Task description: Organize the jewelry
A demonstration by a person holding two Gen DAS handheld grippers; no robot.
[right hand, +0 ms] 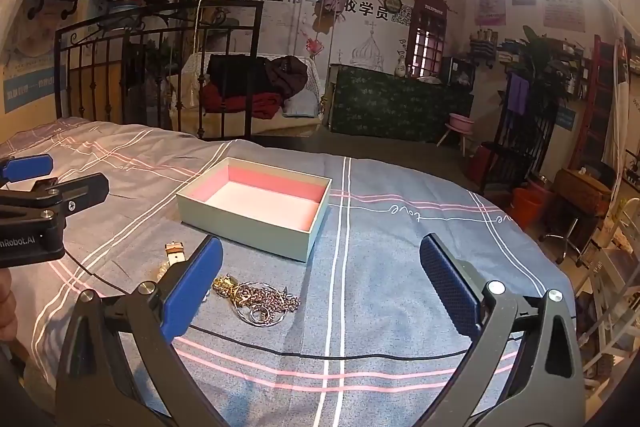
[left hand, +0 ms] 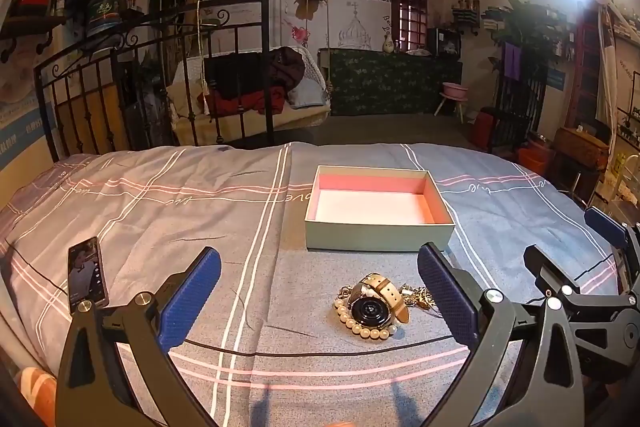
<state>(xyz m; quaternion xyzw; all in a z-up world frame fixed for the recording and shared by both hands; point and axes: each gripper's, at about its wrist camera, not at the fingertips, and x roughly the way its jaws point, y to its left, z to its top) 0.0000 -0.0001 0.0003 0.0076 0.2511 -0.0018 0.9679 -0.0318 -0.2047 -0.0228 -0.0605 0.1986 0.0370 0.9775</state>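
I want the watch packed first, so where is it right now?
In the left wrist view the watch lies on the bedspread between the open claw's fingers, ringed by the pearl bracelet, just in front of the open box.

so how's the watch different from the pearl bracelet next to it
The watch has a dark round face and a flat tan strap; the pearl bracelet is a ring of small pale beads. The watch lies on top, the bracelet curving out from under it. The watch looks bulkier, the bracelet thin. Both lie on the bedsheet, outside the box, touched by neither claw.
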